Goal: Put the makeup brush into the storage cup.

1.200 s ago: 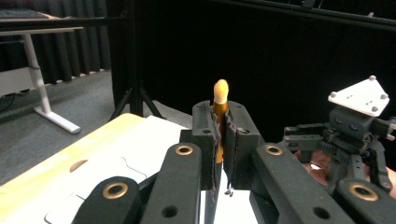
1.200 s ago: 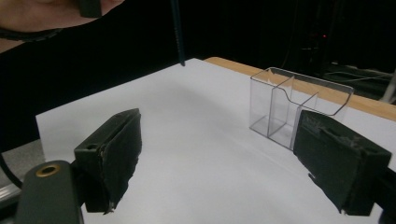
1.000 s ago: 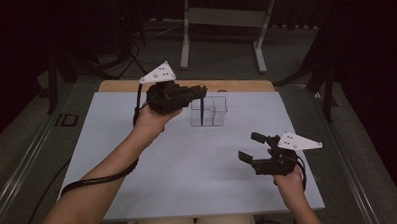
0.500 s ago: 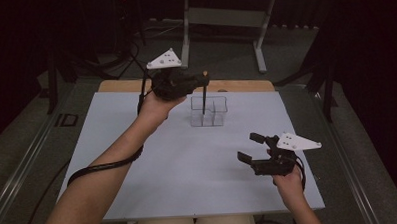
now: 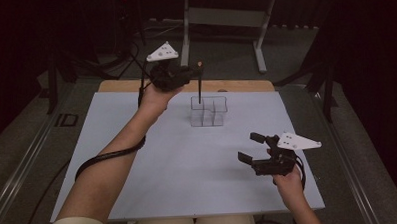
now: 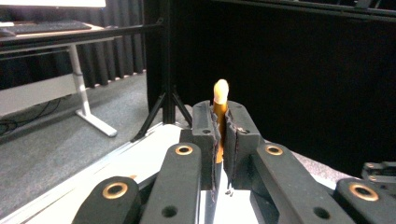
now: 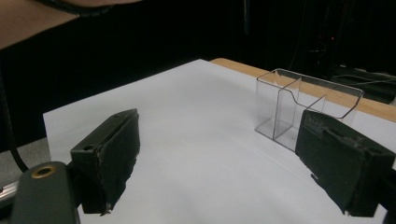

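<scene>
No brand, label or writing can be read on the pencil or on either gripper; the only marks are on the grey floor at the left edge of the high view, too blurred to read with certainty.

The pencil (image 5: 199, 83) is a thin, dark stick with a small orange-pink tip at its top; in the left gripper view (image 6: 220, 108) its upper part is an orange-yellow shaft ending in a pale rounded end. It stands upright, above the middle of the high view, its lower end dipping toward the back left part of the clear organizer (image 5: 209, 111); whether it touches the box cannot be told.

The left gripper (image 5: 191, 72) has its jaws closed tight on the pencil just below the pale tip, which pokes out above the pads.

The clear organizer is a small see-through box split into compartments, set on the white tabletop (image 5: 137, 144) a little above centre.

The right gripper (image 5: 252, 147) sits low at the right of the high view, well apart from the organizer, its jaws spread wide with nothing between them; in its own view the box (image 7: 299, 105) shows beyond the pads.
</scene>
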Action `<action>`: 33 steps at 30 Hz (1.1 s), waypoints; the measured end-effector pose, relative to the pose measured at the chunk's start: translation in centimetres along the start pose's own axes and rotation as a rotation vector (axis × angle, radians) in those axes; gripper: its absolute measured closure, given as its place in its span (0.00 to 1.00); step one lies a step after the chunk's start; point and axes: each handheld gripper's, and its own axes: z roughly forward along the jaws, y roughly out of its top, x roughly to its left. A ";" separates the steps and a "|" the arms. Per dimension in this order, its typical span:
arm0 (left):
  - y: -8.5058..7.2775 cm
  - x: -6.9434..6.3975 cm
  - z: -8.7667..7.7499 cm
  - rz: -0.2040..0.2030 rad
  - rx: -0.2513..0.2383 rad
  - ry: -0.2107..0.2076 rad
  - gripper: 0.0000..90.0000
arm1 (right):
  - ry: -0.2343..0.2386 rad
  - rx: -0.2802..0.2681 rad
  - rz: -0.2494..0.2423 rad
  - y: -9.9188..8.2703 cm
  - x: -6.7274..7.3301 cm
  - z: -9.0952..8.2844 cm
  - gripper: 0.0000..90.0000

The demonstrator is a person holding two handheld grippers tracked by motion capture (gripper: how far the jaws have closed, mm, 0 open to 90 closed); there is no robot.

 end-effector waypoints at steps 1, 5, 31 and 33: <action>-0.1 0.1 0.1 0.006 -0.003 0.004 0.95 | 0.000 -0.003 0.000 0.0 0.0 0.0 0.16; -0.4 0.5 0.6 0.002 -0.006 0.015 0.95 | -0.005 0.004 -0.010 -0.1 0.0 0.0 0.16; -2.2 3.0 2.3 -0.007 -0.035 0.100 0.95 | 0.018 0.029 -0.009 -0.6 0.0 0.3 0.16; -2.4 3.1 2.4 -0.003 -0.049 0.104 0.95 | 0.019 0.030 -0.006 -0.6 0.0 0.3 0.16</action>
